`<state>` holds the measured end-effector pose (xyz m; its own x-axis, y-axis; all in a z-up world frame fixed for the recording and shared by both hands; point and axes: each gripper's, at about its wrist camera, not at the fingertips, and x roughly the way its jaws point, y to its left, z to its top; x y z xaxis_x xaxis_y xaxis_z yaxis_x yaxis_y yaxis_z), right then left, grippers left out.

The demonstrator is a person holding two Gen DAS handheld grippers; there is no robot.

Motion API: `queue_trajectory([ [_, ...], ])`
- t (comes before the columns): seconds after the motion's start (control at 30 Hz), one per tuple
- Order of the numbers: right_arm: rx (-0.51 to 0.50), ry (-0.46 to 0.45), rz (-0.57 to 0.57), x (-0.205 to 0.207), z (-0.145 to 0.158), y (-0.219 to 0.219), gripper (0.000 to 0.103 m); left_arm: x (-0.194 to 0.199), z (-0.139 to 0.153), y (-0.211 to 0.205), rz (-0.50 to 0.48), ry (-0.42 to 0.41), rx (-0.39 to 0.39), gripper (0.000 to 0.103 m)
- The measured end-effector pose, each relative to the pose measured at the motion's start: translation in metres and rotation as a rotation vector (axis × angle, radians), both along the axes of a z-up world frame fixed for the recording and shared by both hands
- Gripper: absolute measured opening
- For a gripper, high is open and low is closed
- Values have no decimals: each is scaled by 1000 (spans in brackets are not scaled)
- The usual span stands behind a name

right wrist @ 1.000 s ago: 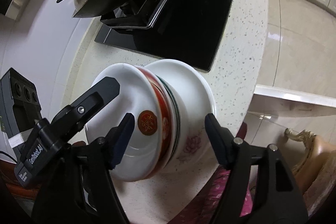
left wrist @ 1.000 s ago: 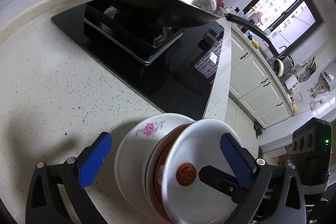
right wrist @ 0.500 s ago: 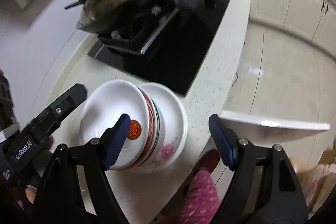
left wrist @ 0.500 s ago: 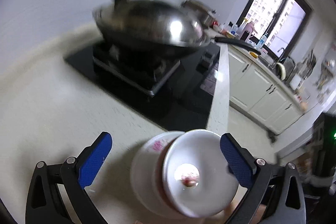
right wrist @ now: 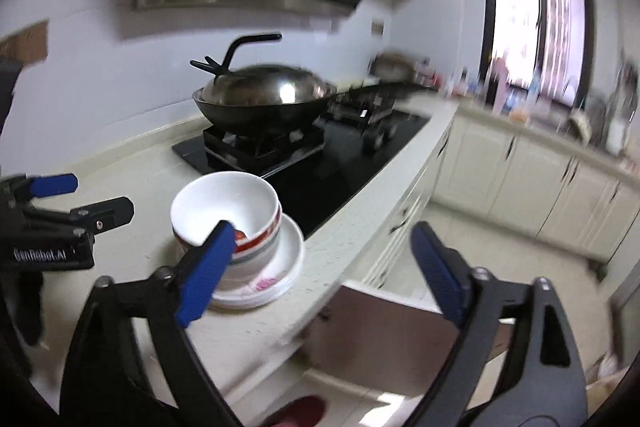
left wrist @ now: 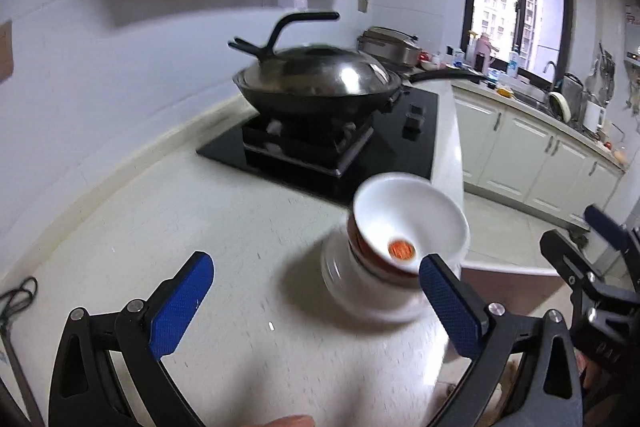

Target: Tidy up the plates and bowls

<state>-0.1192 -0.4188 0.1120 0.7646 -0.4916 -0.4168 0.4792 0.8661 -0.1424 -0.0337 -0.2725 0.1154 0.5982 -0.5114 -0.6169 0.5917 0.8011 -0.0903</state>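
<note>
On the pale worktop (left wrist: 168, 235) beside the stove (right wrist: 304, 151), the stack of bowls (right wrist: 236, 227) sits near the edge, both grippers' fingers wide and empty, the right gripper's (right wrist: 320, 267) having just been opening; a careless nudge could topple it.

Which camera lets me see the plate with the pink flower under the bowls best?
The right wrist view. There the plate lies open beneath the stacked bowls, with its pink flower showing near the rim. In the left wrist view the same plate is a blurred white shape under the bowls, and no flower can be made out.
</note>
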Motion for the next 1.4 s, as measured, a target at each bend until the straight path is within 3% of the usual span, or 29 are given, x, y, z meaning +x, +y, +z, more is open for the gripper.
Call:
queue_trajectory([
  [0.1,-21,16,8,-5,-14,12,99,-9,-19,8,-18,30,2,103],
  [0.3,-79,80,95,-11,-48,37,99,-17,-62,19,66,94,-1,103],
  [0.47,-80,110,119,-22,-73,39,99,-23,-85,27,137,97,22,103],
  [0.77,-109,104,151,-28,-86,51,99,-39,-86,27,153,15,56,103],
  [1.4,-95,108,135,-36,-89,50,99,-49,-88,22,108,17,76,103],
])
